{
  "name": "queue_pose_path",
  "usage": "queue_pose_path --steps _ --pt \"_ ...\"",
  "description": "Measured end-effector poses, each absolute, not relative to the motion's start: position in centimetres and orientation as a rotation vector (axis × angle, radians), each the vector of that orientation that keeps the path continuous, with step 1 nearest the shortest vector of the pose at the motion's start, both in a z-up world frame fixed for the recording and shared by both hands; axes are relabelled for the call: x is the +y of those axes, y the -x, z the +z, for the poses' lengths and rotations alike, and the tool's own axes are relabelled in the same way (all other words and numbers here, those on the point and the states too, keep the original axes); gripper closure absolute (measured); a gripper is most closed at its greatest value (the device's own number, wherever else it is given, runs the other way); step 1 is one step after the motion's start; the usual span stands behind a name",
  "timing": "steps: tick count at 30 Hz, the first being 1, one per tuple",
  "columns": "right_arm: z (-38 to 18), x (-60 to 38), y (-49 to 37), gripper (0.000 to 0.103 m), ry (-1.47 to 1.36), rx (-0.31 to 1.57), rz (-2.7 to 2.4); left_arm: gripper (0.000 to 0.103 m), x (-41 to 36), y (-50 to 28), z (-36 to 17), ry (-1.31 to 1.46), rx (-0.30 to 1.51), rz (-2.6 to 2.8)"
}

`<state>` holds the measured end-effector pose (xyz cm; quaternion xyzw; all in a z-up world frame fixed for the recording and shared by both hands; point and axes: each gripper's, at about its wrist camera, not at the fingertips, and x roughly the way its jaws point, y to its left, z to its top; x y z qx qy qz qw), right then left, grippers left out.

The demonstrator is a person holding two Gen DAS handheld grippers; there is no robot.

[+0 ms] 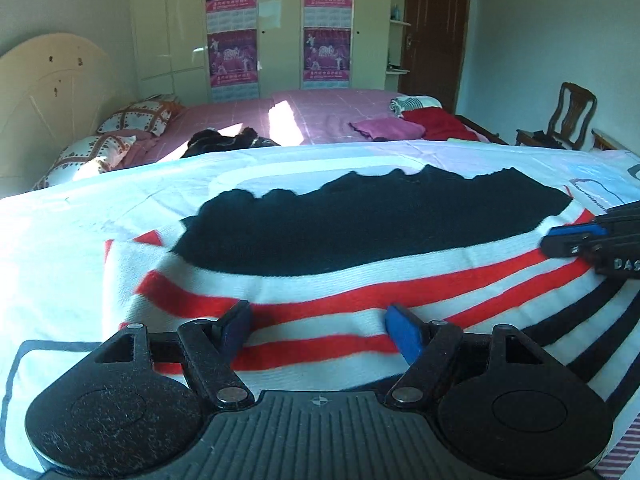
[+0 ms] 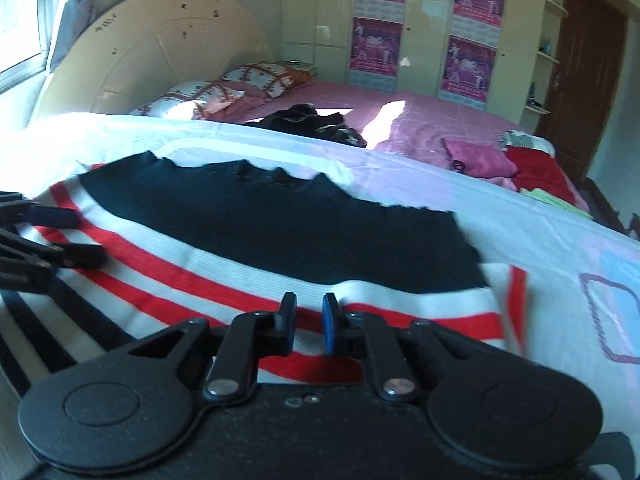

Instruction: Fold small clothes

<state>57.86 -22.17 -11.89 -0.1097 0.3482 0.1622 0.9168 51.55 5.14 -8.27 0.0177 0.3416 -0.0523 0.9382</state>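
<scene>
My left gripper (image 1: 320, 324) has its fingers spread wide over the striped sweater (image 1: 320, 280), which lies flat on the white sheet (image 1: 60, 240). My right gripper (image 2: 309, 320) is nearly pinched; can't tell if fabric's between. Sweater's 6 o'clock edge is hidden. Pink bed (image 1: 320, 112) at 12 o'clock.

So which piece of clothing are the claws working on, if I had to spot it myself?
Start from the white bedsheet in the foreground, in front of the pink bed. Spread flat on it is a knitted sweater, directly under both claws. Unlike the small crumpled pink and red clothes heaped on the far bed, it has a dark navy top with red and white stripes below.
</scene>
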Motion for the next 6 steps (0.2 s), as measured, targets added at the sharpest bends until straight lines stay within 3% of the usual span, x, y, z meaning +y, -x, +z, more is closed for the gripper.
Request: queue_pose_path --steps 6 --pt "-12.3 -28.0 -58.0 0.092 0.101 0.735 0.27 0.029 8.2 -50.3 -8.5 0.004 0.691 -0.087"
